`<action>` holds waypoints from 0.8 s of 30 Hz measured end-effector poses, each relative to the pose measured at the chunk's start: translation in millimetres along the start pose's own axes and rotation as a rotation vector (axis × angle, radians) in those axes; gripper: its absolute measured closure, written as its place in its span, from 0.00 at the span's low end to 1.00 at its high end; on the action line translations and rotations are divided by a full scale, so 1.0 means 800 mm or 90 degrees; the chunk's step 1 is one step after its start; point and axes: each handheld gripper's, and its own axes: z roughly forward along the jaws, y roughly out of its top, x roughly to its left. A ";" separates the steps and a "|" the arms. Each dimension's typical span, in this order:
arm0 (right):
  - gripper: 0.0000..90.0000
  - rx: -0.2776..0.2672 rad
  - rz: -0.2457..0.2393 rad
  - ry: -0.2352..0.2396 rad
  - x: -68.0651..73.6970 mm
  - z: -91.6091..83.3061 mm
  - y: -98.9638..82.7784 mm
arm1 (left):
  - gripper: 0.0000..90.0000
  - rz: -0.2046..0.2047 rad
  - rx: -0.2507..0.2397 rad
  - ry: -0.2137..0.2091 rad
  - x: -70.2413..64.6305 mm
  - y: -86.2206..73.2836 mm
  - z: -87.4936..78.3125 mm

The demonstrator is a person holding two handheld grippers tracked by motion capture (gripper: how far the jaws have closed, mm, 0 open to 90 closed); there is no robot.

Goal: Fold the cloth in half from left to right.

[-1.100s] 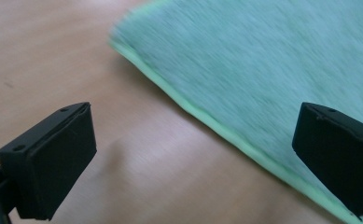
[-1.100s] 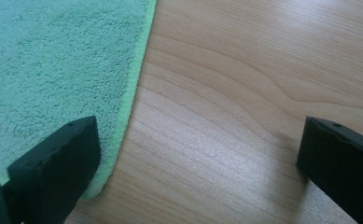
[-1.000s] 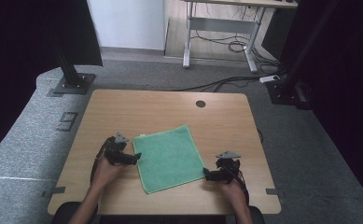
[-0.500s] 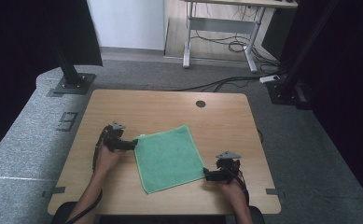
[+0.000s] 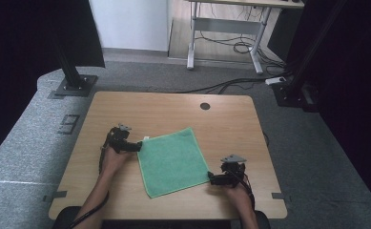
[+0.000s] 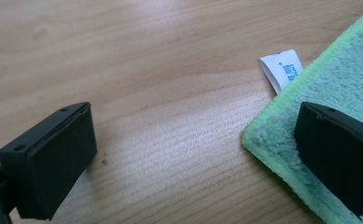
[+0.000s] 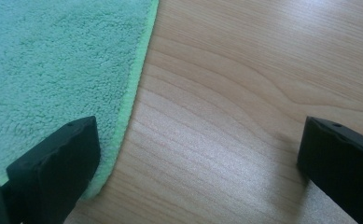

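In the high view, a green microfibre cloth (image 5: 172, 161) lies flat and unfolded on the wooden tabletop (image 5: 173, 109), turned so that its corners point roughly toward the table's edges. The left tongs (image 5: 138, 146) sit at the cloth's far-left corner, just beside a small white label (image 5: 146, 139) that sticks out from the hem. The right tongs (image 5: 211, 179) sit at the cloth's near-right corner. Both are held low over the tabletop by the person's hands, whose forearms come in from the bottom edge. A round cable hole (image 5: 204, 106) shows in the far part of the tabletop, well apart from the cloth.

In the left gripper view, the left tongs (image 6: 193, 154) are spread wide. One jaw stands over bare wood; the other stands over the cloth's (image 6: 342, 88) corner, with the bright green hem running between them. The white label (image 6: 282, 70), printed in blue, lies on the wood just beyond the corner, tucked under the hem.

In the right gripper view, the right tongs (image 7: 198, 163) are likewise spread wide. One jaw stands over the edge of the cloth (image 7: 53, 65), the other over bare tabletop (image 7: 263, 70), and the hem runs up between them. Whether either jaw touches the cloth cannot be told.
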 end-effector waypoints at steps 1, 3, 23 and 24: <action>0.00 0.000 -0.001 0.001 0.000 0.000 0.000 | 0.00 0.000 0.000 0.000 0.000 0.000 0.000; 0.00 0.005 -0.001 0.001 0.000 0.000 0.001 | 0.00 -0.001 -0.001 0.001 0.000 0.000 0.000; 0.02 0.006 -0.064 0.061 0.022 -0.013 0.024 | 0.01 -0.004 -0.003 0.003 -0.001 -0.001 -0.001; 0.02 0.009 -0.067 0.066 0.025 -0.013 0.025 | 0.01 -0.004 -0.003 0.003 -0.001 -0.001 -0.001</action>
